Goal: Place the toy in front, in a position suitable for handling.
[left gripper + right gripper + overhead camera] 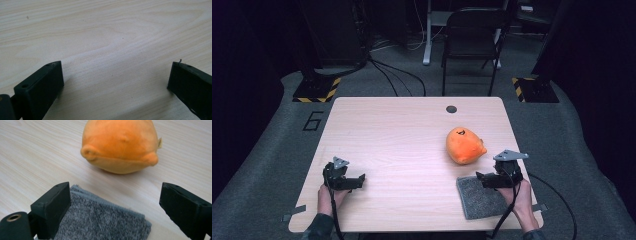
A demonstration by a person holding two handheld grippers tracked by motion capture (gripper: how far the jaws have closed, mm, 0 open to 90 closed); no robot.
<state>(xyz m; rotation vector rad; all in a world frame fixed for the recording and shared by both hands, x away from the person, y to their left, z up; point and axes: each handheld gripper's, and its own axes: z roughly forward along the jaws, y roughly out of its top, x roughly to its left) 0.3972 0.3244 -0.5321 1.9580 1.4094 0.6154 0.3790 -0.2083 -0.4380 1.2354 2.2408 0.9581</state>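
On the table (402, 150), the plush toy (465, 145) lies just behind the folded cloth (482, 197), which sits at the table's near right corner, while a chair (474, 37) stands beyond the table's far edge.

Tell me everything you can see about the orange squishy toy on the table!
The orange plush toy is round and puffy, like a soft stuffed ball, with fuzzy fabric. It has a small dark mark on top, little rounded bumps low on its sides, and a tiny pale tag sticking out at one edge. It sits by itself on the light wooden table, toward the right side, just beyond a folded grey cloth. Nothing touches it except the table; the right gripper points at it with open jaws, still apart from it.
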